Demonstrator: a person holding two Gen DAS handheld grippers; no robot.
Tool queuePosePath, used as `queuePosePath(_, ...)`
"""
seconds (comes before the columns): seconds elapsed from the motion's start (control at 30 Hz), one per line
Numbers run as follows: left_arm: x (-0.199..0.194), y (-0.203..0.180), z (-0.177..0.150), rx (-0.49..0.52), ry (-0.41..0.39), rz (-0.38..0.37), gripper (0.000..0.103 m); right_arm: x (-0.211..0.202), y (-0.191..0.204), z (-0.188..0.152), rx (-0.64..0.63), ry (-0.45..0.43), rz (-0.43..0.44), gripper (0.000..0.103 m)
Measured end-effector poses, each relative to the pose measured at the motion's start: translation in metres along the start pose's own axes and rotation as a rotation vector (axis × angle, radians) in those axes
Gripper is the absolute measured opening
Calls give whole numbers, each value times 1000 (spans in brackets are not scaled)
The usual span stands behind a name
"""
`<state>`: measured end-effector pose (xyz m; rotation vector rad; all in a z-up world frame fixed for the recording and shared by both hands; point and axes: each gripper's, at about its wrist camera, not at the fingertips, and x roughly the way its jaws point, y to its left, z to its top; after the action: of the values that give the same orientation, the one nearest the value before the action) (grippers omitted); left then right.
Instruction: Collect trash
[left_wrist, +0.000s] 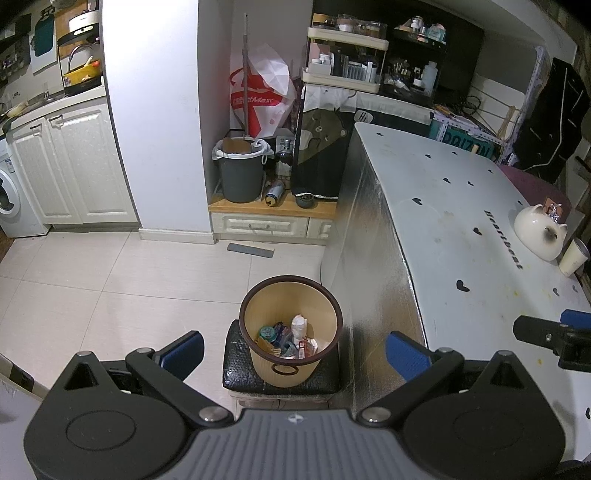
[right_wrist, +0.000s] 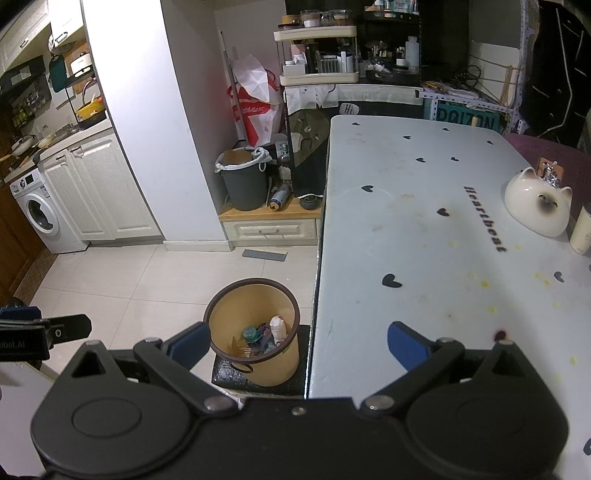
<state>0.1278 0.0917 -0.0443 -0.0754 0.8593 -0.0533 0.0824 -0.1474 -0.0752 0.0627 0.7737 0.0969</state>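
Observation:
A tan waste bin with a dark brown rim stands on a black stool beside the table; it also shows in the right wrist view. Inside lie several wrappers, a white crumpled packet and a green lid. My left gripper is open and empty, held above the bin. My right gripper is open and empty, straddling the table's left edge beside the bin. Each gripper shows at the edge of the other's view.
The white table with black hearts carries a cat-shaped ceramic bowl and a paper cup at its right. A grey bin with a liner stands on a low wooden cabinet by the wall. A washing machine stands at the left.

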Motion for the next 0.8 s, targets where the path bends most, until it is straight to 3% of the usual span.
queuePosePath(0.8,1,0,1,2,2,1,103,1,-2,0,1,1,0,103)
